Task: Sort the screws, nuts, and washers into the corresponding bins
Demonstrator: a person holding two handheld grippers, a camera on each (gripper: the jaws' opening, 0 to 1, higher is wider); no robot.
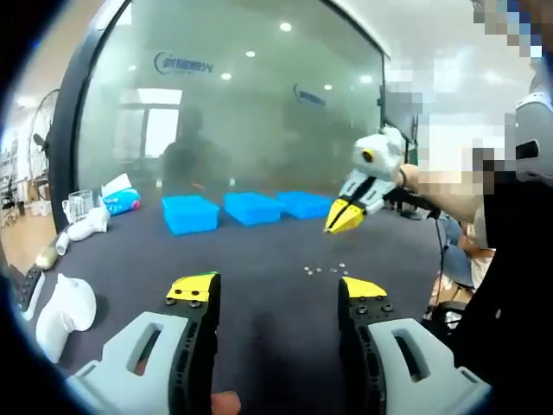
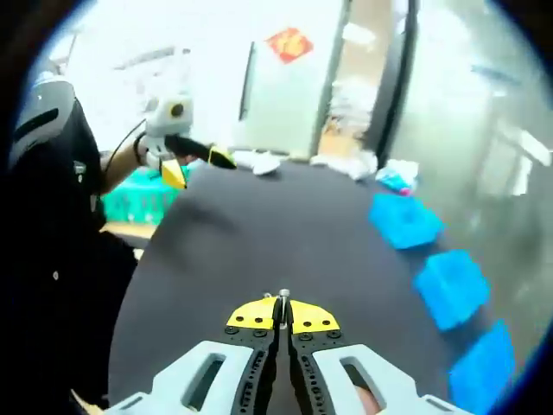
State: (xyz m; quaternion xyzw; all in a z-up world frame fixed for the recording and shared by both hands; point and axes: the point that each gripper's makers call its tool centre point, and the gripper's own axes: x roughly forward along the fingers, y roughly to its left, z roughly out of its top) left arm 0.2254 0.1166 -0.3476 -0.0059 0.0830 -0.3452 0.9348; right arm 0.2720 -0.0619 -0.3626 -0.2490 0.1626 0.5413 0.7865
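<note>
A screw [image 2: 283, 296] is sitting pinched upright between the right gripper's [image 2: 283, 318] closed tips, low centre in the right gripper view. Loose parts [image 1: 327, 271] are lying mid-frame on the dark table [image 1: 259, 285], three blue bins [image 1: 252, 207] behind them. The left gripper [image 1: 276, 290] is gaping wide, holding nothing.

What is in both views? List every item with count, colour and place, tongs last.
bins: three, blue, in a row at the table's far side, before the glass wall.
small hardware: a few pale pieces, type too small to tell, loose on the dark table.
white objects: several, at the table's left edge.
clear cup: one, far left of the table.
green crate: one, beyond the table's edge.
screw: one, metal, pinched in the right tongs.
left tongs: yellow-tipped, open above the table.
right tongs: yellow-tipped, shut on the screw, raised over the table.
</note>
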